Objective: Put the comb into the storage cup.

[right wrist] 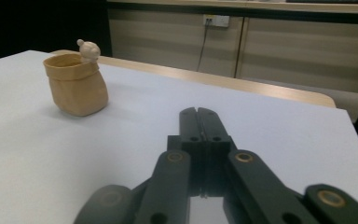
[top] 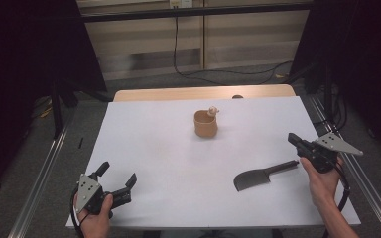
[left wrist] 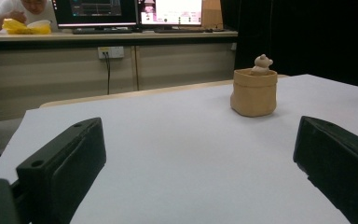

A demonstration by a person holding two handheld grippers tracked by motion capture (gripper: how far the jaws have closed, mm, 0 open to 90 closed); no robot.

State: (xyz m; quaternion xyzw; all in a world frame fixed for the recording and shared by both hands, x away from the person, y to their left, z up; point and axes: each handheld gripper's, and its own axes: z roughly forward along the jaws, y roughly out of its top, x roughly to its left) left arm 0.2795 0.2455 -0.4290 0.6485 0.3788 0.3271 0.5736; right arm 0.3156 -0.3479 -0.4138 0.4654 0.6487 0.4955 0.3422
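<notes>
— How do the grippers look?
— The left gripper and right gripper are black, each with a grey three-cornered plate and a black cable.
— And the jaws?
— Flat black blocks, brass-coloured rivets on the linkage.

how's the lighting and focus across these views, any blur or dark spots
High view: the table is evenly lit with soft shadows, the room's sides fall to black. Left gripper view: the pot is fairly sharp, the near jaws soft. Right gripper view: the shut right gripper is blurred low down, its upper left corner dark.

Lab: monitors on bench, black curtains.
</notes>
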